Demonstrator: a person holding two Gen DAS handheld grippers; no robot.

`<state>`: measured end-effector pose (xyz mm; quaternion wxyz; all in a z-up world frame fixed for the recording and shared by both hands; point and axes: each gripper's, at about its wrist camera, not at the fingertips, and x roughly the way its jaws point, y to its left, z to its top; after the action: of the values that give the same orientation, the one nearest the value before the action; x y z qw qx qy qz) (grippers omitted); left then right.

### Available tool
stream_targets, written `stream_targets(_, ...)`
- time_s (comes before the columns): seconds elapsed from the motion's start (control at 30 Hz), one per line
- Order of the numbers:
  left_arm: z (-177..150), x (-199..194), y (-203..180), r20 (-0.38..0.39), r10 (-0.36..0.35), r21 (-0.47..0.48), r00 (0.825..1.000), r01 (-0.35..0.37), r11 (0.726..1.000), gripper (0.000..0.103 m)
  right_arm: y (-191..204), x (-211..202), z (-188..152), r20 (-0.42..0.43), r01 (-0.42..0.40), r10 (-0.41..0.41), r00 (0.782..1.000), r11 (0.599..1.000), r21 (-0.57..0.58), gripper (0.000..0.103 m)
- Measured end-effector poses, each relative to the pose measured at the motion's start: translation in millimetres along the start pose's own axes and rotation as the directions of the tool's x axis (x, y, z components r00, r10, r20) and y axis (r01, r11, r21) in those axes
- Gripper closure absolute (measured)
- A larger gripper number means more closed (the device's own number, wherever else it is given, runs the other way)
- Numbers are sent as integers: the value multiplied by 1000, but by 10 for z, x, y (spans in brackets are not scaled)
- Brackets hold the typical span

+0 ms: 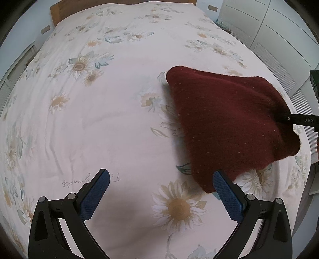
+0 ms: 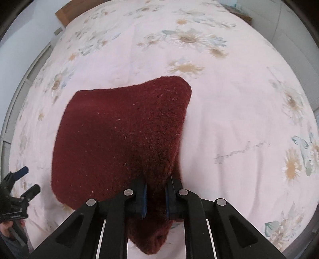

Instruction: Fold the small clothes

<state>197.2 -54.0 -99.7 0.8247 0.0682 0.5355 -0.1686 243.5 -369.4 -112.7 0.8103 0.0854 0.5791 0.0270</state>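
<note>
- Right gripper is closed tight on the near edge of the dark red knitted garment; the wool is bunched between its blue pads, and part of the cloth is lifted off the bed.
- Left gripper stands wide open with nothing in it, above the flowered bed cover, just beside the near corner of the garment.
- Most of the garment rests on the bed, toward the near edge and to the right side in the left wrist view, well apart from the wooden headboard.
- For a good fold, I think the held edge should travel low and slowly over the rest of the cloth, so the thick knit does not roll.
- It would help if the free gripper presses the resting part, because one hold point lets the cloth swing.
- Aligning edge with edge before the release seems wise.
</note>
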Motion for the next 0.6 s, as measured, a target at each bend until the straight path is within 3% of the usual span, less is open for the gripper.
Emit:
stream_targets(0.17, 11, 59, -64, -8, -10, 12, 1000, 10, 1000, 1, -29, 324, -59, -36, 42, -43, 998, 999, -15, 88)
stream_targets(0.3, -3, 113, -104, -19, -8, 25, 1000, 8, 1000, 1, -100, 328, 11, -23, -2, 3, 1000, 999, 44, 83)
stream_targets(0.53, 118, 193, -159, -11, -11, 48, 1000, 12, 999, 1, -91, 180, 81, 7, -9, 9, 1000, 998, 55, 51)
stream_targets(0.6, 195, 214, -181, -14, -27, 43, 1000, 28, 999, 1, -50, 163, 102, 1, 5, -5, 1000, 999, 34, 46)
